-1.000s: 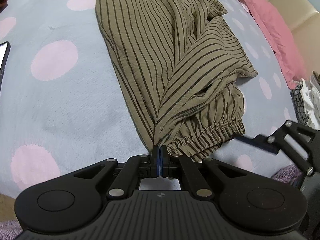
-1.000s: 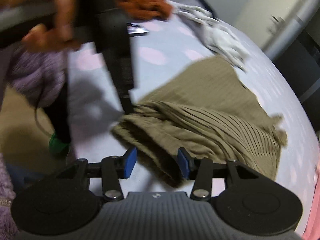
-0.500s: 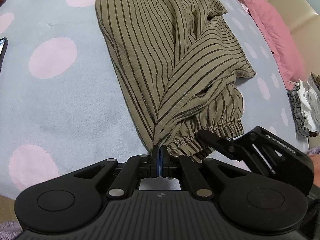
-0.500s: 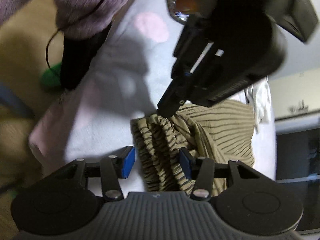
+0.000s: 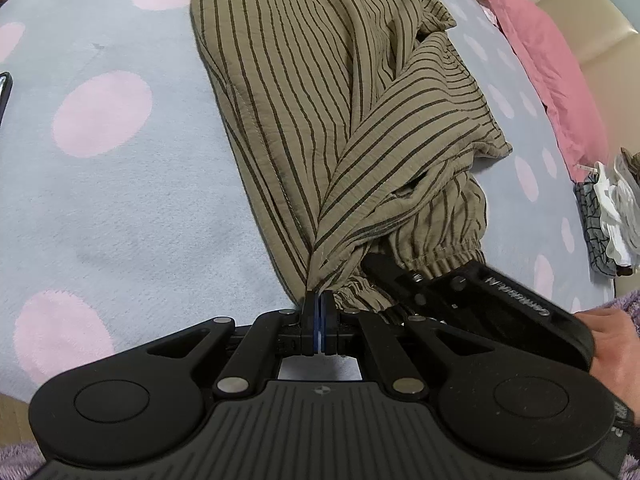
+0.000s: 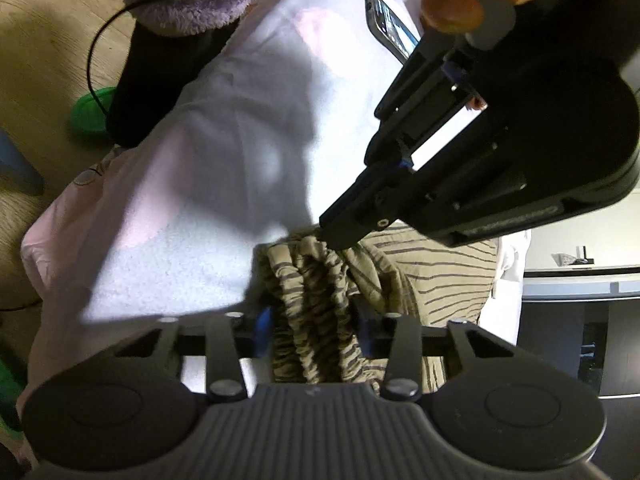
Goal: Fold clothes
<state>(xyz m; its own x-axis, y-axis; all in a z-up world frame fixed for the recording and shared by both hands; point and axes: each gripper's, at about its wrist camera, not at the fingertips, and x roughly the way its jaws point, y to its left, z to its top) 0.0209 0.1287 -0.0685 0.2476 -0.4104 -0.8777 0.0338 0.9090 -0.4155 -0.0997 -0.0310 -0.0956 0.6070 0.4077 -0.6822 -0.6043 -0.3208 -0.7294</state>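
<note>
Olive striped trousers (image 5: 320, 92) lie on a blue blanket with pink dots (image 5: 100, 184). My left gripper (image 5: 319, 312) is shut on the corner of the trousers' elastic waistband at the near edge. My right gripper (image 6: 314, 330) is open, its jaws on either side of the bunched waistband (image 6: 316, 300), right next to the left gripper (image 6: 340, 236). In the left wrist view the right gripper (image 5: 376, 264) reaches in from the right under the folded cloth.
A pink pillow (image 5: 548, 56) lies at the far right. A small pile of clothes (image 5: 612, 216) sits at the right edge. A phone (image 6: 390, 26) lies on the blanket. The bed edge and wooden floor (image 6: 48, 32) are to the left in the right wrist view.
My right gripper has swung in to the waistband beside the left gripper, and the cloth now sits between its open jaws. The left gripper has kept its hold.
</note>
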